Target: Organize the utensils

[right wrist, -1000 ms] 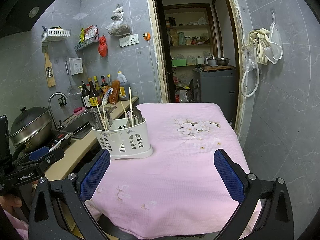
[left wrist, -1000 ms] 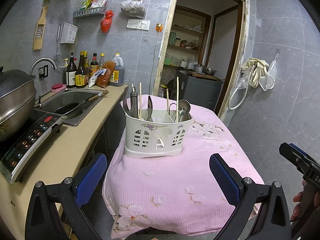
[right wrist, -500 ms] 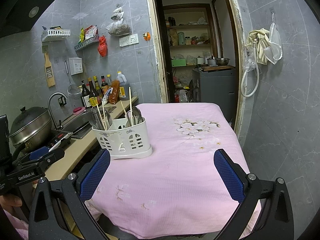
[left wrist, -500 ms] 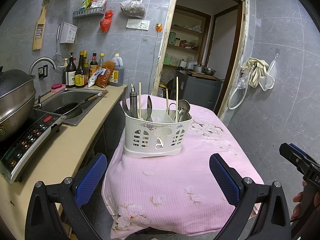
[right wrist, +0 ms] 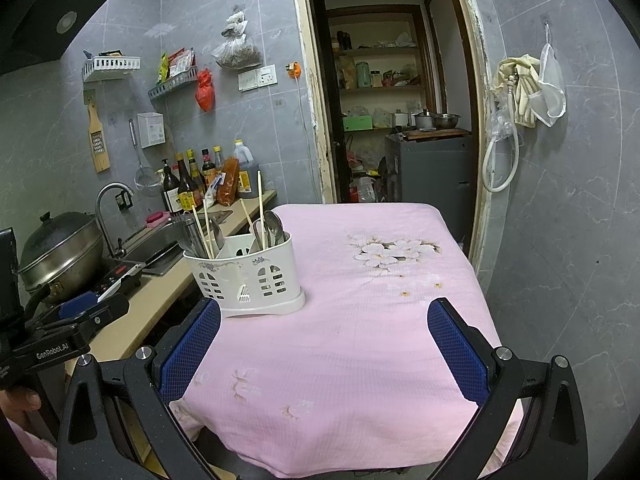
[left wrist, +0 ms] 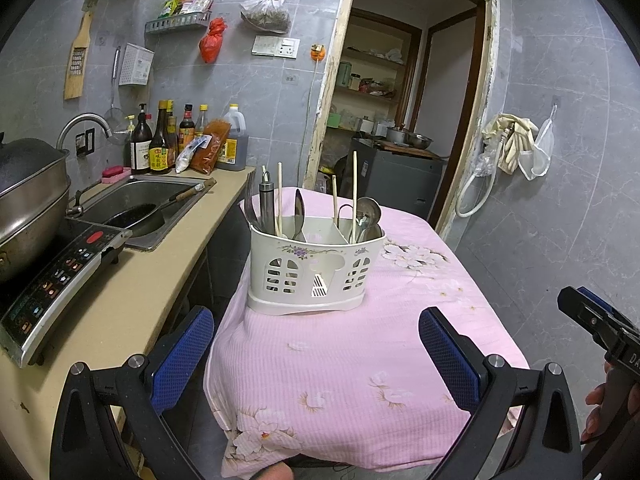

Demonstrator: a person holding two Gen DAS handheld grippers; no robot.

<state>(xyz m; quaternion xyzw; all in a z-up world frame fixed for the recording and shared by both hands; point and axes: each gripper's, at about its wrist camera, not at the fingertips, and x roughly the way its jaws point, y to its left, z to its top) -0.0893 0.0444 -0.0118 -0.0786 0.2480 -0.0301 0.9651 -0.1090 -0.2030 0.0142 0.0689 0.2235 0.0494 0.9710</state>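
A white plastic utensil caddy (left wrist: pixel 314 270) stands on the left part of a table under a pink floral cloth (left wrist: pixel 348 364); it also shows in the right wrist view (right wrist: pixel 248 280). It holds chopsticks (left wrist: pixel 354 188), spoons (left wrist: pixel 368 212), forks and a steel tool, spread over its compartments. My left gripper (left wrist: pixel 316 356) is open and empty, low at the table's near edge, in front of the caddy. My right gripper (right wrist: pixel 324 344) is open and empty, near the table's front edge, to the right of the caddy.
A beige counter (left wrist: pixel 120 304) runs along the left with an induction cooker (left wrist: pixel 52 284), a steel pot (left wrist: pixel 28 200), a sink (left wrist: pixel 140 204) and sauce bottles (left wrist: pixel 160 144). A doorway (left wrist: pixel 400 120) opens behind the table. The grey tiled wall (right wrist: pixel 568 200) stands to the right.
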